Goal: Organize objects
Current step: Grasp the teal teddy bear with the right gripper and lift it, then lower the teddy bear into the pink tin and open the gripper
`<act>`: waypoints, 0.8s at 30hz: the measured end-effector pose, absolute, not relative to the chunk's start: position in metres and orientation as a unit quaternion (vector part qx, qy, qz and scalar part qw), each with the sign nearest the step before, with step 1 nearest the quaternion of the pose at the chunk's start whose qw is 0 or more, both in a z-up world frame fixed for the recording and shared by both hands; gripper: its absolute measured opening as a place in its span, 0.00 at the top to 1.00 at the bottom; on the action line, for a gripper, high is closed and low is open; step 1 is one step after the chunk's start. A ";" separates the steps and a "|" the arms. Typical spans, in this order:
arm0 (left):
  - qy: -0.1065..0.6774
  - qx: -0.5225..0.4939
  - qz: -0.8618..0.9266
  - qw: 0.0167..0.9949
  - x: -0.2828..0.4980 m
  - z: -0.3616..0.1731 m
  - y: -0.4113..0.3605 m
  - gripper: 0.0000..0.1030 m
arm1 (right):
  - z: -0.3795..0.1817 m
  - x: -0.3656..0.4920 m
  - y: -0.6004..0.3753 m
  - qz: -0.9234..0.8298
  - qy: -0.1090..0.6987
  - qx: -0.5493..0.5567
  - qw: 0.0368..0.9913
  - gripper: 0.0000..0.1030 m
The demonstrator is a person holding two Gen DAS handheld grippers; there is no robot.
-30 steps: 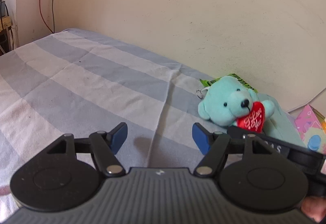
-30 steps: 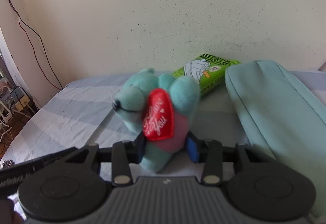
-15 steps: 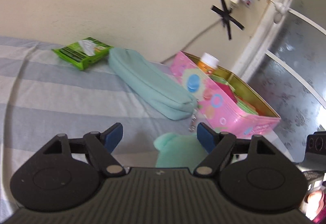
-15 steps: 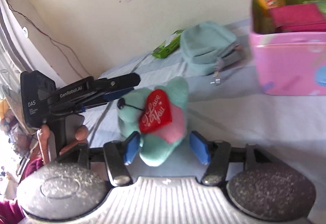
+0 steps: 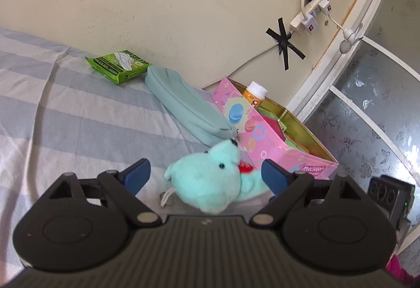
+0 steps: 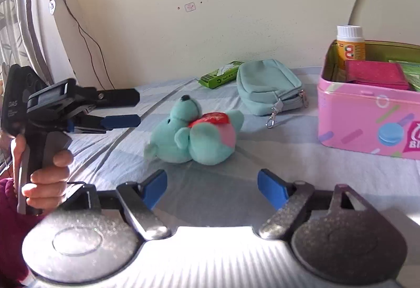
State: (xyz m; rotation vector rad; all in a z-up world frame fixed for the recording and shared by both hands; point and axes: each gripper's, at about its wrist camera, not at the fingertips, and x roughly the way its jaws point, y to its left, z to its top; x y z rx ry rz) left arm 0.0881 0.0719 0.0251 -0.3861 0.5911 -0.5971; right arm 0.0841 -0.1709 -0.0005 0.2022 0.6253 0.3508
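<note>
A teal teddy bear (image 6: 195, 134) with a red heart lies on its back on the striped bed sheet; it also shows in the left wrist view (image 5: 210, 183). My right gripper (image 6: 212, 187) is open and empty, just short of the bear. My left gripper (image 5: 204, 175) is open, its blue pads on either side of the bear without touching; it also shows in the right wrist view (image 6: 123, 108), hovering left of the bear. A pink box (image 6: 365, 115) with a bottle and packets stands to the right.
A teal zip pouch (image 6: 267, 86) and a green tissue pack (image 6: 220, 74) lie near the wall behind the bear. The pouch (image 5: 183, 104) and pack (image 5: 118, 65) also show in the left wrist view. The wall and a window frame (image 5: 338, 57) bound the bed.
My right gripper has opened and let the bear go onto the bed, then drawn back. My left gripper has swung around towards the bear and the pink box.
</note>
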 end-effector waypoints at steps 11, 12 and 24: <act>0.349 -0.188 -0.279 0.875 0.116 -0.002 0.045 0.35 | -0.008 0.125 -0.159 0.217 0.315 0.107 0.918 0.44; 0.352 -0.184 -0.278 0.875 0.116 -0.001 0.044 0.40 | -0.010 0.122 -0.158 0.218 0.308 0.104 0.920 0.47; 0.270 -0.096 -0.328 0.900 0.117 0.063 -0.056 0.42 | 0.029 0.059 -0.199 0.062 0.153 0.067 0.984 0.55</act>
